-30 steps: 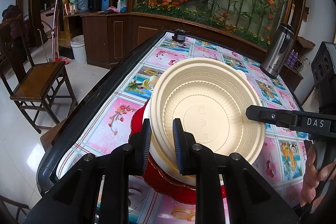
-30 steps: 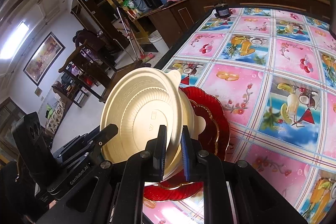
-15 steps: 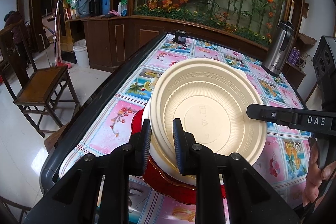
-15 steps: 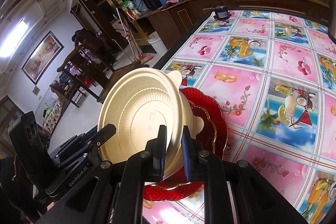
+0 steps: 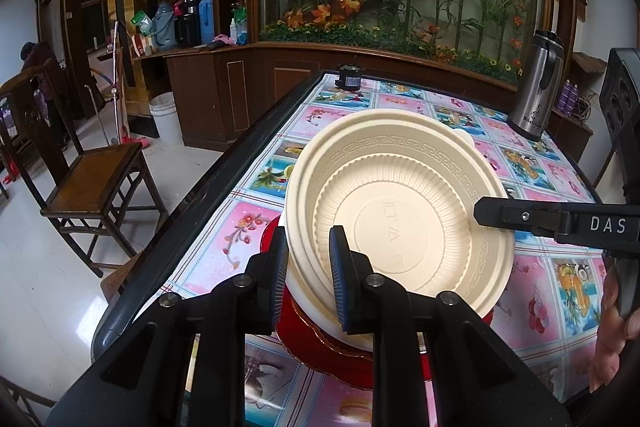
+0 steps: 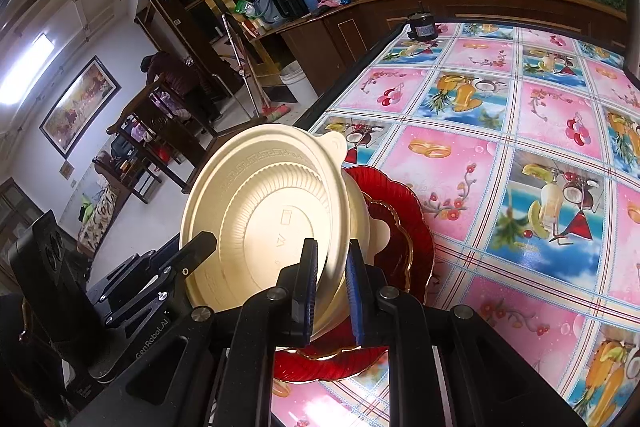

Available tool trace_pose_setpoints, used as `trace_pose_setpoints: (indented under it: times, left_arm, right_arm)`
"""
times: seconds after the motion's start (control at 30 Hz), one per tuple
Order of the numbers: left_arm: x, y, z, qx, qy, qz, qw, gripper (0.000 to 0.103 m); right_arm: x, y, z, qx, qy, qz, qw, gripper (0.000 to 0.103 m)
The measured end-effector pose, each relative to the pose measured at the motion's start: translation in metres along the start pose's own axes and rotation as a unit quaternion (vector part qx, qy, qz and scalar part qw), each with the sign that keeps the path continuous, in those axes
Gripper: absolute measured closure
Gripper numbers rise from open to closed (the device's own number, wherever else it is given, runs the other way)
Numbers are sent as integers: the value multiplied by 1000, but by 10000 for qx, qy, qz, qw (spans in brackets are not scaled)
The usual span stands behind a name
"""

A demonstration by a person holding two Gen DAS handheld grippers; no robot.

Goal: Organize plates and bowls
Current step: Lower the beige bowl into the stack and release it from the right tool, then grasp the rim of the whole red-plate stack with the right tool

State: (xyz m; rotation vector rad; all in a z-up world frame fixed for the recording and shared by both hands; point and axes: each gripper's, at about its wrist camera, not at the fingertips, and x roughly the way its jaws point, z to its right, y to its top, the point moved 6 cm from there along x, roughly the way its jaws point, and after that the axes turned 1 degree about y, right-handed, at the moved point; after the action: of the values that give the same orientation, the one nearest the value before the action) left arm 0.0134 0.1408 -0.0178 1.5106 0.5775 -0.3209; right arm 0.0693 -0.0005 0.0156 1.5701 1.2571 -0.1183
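A stack of cream plastic bowls [image 5: 400,215] is held tilted above red plates [image 5: 320,351] on the table. My left gripper [image 5: 308,267] is shut on the near rim of the bowls. My right gripper [image 6: 332,287] is shut on the opposite rim; its finger [image 5: 520,219] shows at the right of the left wrist view. In the right wrist view the bowls [image 6: 264,223] tilt toward the camera over the red plates [image 6: 400,227], and the left gripper [image 6: 160,279] shows at the lower left.
The table [image 6: 540,115] has a fruit-patterned pink and blue cloth. A steel thermos [image 5: 536,87] stands at the far right and a small black jar [image 5: 349,77] at the far end. A wooden chair [image 5: 92,183] stands left of the table edge.
The bowls, held by both grippers, have risen slightly and tilted a little more. Both grippers keep their grip.
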Motion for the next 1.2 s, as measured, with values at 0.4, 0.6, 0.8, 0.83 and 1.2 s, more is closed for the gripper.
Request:
trace_pose_setpoints:
  times: [0.4, 0.6, 0.8, 0.83, 1.2]
  left_arm:
    - [0, 0, 1, 17, 12, 12, 10000, 85]
    - [-1, 0, 1, 20, 20, 7, 10000, 84]
    - [-9, 5, 3, 26, 48, 125, 9999, 54]
    - [-11, 6, 3, 30, 56, 140, 9999, 54]
    - [-22, 12, -9, -105, 28, 251, 9996, 54]
  right_arm:
    - [0, 0, -1, -8, -10, 13, 10000, 87]
    - [0, -1, -1, -26, -13, 25, 10000, 87]
    - [-3, -1, -2, -53, 34, 27, 10000, 85]
    - [-4, -2, -3, -49, 36, 31, 10000, 84]
    - [-20, -1, -2, -23, 117, 160, 9998, 82]
